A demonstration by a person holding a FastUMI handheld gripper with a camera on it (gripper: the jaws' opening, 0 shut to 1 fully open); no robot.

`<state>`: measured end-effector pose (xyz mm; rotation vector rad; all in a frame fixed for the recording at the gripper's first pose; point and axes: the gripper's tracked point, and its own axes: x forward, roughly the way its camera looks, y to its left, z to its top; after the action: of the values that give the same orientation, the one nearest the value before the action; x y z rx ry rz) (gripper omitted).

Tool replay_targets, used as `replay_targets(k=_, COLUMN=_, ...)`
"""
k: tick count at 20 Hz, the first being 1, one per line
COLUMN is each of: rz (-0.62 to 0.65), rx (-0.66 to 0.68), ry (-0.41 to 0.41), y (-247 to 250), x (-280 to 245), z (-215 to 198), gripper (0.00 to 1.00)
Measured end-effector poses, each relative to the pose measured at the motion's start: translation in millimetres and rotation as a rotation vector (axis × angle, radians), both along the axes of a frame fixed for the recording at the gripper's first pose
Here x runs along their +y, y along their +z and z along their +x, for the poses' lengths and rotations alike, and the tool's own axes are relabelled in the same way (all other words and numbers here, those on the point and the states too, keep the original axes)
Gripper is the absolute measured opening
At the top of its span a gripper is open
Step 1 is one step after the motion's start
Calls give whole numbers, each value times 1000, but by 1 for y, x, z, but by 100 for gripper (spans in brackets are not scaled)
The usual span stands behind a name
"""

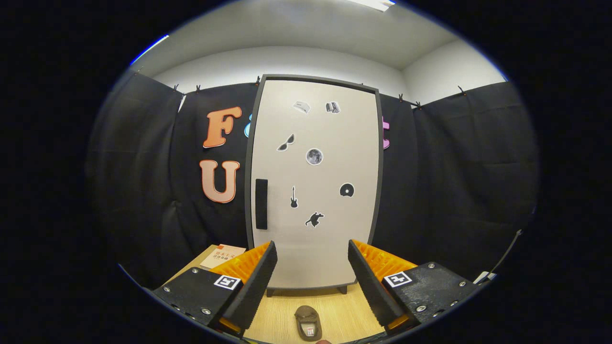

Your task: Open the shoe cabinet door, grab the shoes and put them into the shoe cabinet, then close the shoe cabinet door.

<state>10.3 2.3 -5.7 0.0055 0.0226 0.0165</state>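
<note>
The shoe cabinet (313,138) stands straight ahead of my fingers, its pale door shut inside a dark frame, with several small stickers on it. A black vertical handle (261,204) sits on the door's left side. A brown shoe (308,323) lies on the wooden floor between my fingers and below them, in front of the cabinet. My gripper (311,272) is open, fingers wide apart, holding nothing, some way back from the door.
A book (222,256) with an orange and white cover lies on the wooden floor (342,315) to the left of the cabinet. Black cloth walls close in both sides and the back. A thin cable (507,253) runs down at the right.
</note>
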Motion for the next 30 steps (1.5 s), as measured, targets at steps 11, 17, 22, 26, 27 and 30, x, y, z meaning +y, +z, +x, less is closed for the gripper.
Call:
replay_targets(k=11, rz=9, rx=-5, ry=34, y=-2, x=28, z=36, gripper=93)
replay_targets(k=17, rz=3, rx=-1, ry=82, y=-2, x=63, z=79, gripper=93)
replay_targets(k=22, rz=-1, rx=-12, ry=110, y=2, x=93, z=124, gripper=93)
replay_targets(k=26, rz=-7, rx=-14, ry=128, y=5, x=112, z=159, gripper=93)
replay_targets(k=27, rz=0, rx=-15, ry=130, y=6, x=115, z=167, gripper=93)
replay_targets(k=30, rz=23, rx=-20, ry=132, y=7, x=125, z=190, gripper=94)
